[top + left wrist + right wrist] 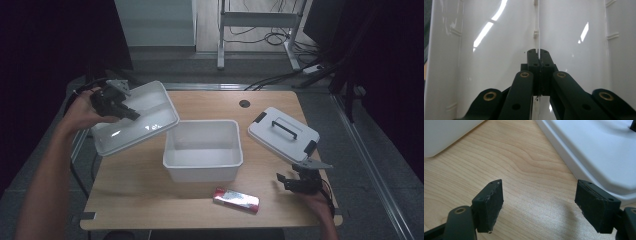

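White tray (145, 117), tilted and lifted off the table (150, 200) at ten o'clock, is pinched by its rim in the clenched left gripper (116, 102). Just beside it, at centre, stands the white bin (202, 150). At four o'clock the right gripper (298, 181) rests with jaws released near the lid (282, 132).

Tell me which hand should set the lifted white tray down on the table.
Left. The left gripper is already clamped on the tilted white tray's wall and holds it above the table. The right gripper rests open near the lid, far from the tray.
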A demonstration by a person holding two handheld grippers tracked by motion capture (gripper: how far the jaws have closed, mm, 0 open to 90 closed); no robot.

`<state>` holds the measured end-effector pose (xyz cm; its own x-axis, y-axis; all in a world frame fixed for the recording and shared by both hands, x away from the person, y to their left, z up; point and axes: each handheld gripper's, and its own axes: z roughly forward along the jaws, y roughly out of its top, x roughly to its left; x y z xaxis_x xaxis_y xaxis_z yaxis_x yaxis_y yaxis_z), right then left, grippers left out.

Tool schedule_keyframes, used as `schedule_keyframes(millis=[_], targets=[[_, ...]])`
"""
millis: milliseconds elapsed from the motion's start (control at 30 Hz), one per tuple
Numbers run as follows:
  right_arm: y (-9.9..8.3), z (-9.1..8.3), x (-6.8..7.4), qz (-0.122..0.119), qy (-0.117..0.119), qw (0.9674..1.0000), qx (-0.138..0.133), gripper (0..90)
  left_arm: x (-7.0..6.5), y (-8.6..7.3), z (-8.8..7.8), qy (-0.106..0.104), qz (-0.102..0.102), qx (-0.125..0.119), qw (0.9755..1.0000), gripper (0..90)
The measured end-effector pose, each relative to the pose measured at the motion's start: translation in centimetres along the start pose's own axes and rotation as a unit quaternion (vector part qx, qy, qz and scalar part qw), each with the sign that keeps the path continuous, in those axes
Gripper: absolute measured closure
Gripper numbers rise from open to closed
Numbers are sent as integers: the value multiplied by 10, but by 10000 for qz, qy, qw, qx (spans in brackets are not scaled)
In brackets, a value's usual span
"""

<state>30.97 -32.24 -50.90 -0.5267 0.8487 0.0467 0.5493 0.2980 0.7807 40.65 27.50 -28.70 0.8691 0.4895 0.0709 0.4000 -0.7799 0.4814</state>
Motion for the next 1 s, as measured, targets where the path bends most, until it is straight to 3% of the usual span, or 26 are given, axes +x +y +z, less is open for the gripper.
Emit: schedule_keyframes(millis=[133,333,767,1000], targets=[[0,1,0,-9,1,10000,19,224,5,-14,2,75,-208,-7,9998,898],[0,1,1,-60,-2,10000,44,223,10,-31,3,119,-321,27,9994,897],[-1,2,1,-34,-6,10000,67,223,20,-72,19,55,-703,76,9975,897],[0,2,2,-68,-8,9999,75,223,21,-93,45,-66,-908,143,9957,897]])
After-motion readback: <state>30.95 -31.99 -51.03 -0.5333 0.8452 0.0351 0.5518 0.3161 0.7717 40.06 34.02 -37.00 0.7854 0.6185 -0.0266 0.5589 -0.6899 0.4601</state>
